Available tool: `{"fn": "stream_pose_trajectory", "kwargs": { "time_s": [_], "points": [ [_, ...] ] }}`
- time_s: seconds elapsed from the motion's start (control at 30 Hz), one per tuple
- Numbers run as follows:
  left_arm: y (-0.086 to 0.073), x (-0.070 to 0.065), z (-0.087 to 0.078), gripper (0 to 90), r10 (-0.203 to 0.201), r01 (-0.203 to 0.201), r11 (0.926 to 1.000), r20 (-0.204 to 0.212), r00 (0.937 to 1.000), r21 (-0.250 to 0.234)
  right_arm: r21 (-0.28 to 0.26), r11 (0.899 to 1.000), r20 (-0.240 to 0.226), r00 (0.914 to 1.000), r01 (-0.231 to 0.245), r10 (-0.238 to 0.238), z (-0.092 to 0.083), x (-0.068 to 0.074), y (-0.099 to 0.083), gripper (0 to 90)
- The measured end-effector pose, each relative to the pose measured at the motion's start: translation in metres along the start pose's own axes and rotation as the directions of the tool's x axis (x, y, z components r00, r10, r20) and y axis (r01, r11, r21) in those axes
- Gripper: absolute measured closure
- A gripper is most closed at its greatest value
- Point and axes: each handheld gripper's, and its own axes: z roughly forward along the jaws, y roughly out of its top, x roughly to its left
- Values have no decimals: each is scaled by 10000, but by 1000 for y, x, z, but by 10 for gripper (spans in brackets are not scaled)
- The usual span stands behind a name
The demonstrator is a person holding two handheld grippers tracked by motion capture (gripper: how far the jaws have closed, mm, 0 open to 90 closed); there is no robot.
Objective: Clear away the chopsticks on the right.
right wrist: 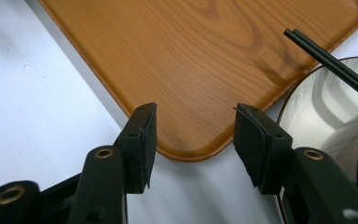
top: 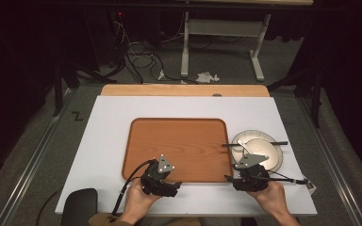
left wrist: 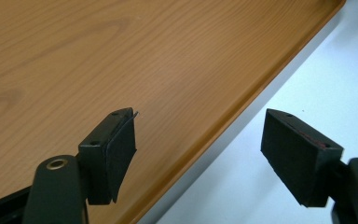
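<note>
**Both grippers empty at the near edge of the tray**

My left gripper [top: 162, 181] sits low in the high view, left of centre, at the tray's near rim. In the left gripper view its jaws stand wide with nothing between the pads: one pad hangs over the wood, the other over the white table [left wrist: 335, 74], so the tray [left wrist: 121, 60] rim runs diagonally through the gap. I read that straddle as a line-up to pinch the rim, though no pad touches it yet.

My right gripper [right wrist: 193, 140] is likewise spread wide and empty. Its view looks past the jaws onto the tray's rounded corner [right wrist: 191, 154], low and central in the frame. At the right edge of that frame is the plate [right wrist: 317, 98], with black chopsticks [right wrist: 335, 58] laid across it, coming in from the upper right.

In the high view the plate [top: 274, 162] lies just beside the tray's right edge, lower right of centre, with a white spoon-like piece in it, and the right gripper [top: 252, 176] hovers at its near side. I judge the plate is set close so it can go onto the tray, whose wooden surface [top: 179, 146] is bare.
</note>
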Motion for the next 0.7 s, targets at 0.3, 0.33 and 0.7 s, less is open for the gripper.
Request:
{"fn": "stream_pose_trajectory", "kwargs": {
  "time_s": [0.3,0.33,0.7],
  "points": [
    [0,1,-2,262,-72,72,10000,32,10000,10,-470,9989,-292,9996,-6,-8,-4,0,1,475],
    [0,2,-3,261,-110,110,9999,38,9999,38,-559,9984,-300,9995,-96,79,-5,0,2,469],
    [1,-1,-6,252,66,-67,9998,-71,10000,-176,-688,9976,-401,9992,-65,38,-8,-2,3,446]
  ]
}}
